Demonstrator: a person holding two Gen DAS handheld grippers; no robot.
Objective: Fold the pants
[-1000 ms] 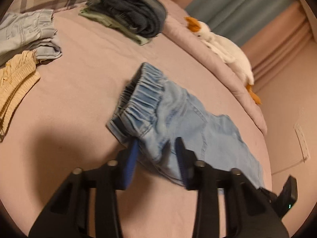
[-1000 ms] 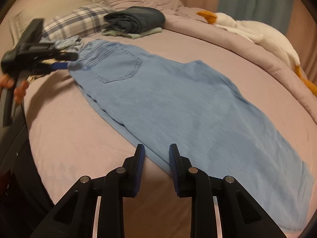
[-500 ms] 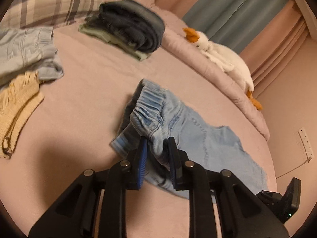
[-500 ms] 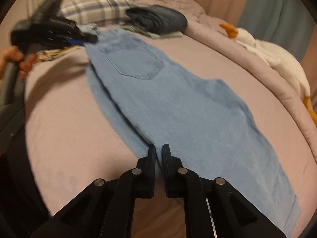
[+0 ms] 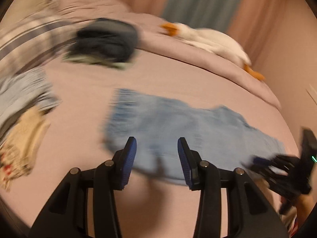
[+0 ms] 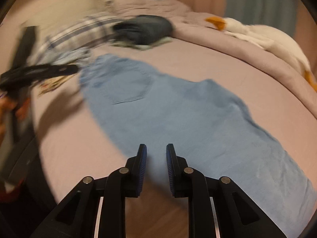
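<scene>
Two grippers are noted over a bed (image 6: 59,138) with a pinkish sheet, and one pair of light blue pants (image 6: 178,115) is laid out flat on it, folded once lengthwise, waistband toward the plaid pillow (image 6: 79,31) and hems toward the lower right of the right wrist view. From left to right: the left gripper (image 5: 156,144) is seen above the waistband end, its jaws apart and widening, with no cloth between the pads; the denim lies below them on the sheet. The right gripper (image 6: 156,152) is held over the near long edge of the legs, its jaws parted a little and opening, and nothing is pinched there either, as far as the blur allows. The step in hand is judged to be the release after the pants were spread and straightened; no crosswise fold is made yet. Next, one end would need to be gripped, probably hems or waistband, at both corners, then lifted and carried over the other end with edges kept aligned. No containers are seen. Also noted: a dark folded stack (image 6: 144,29), loose garments (image 5: 25,107) at far left, and a white goose plush (image 6: 267,37) on the duvet.
</scene>
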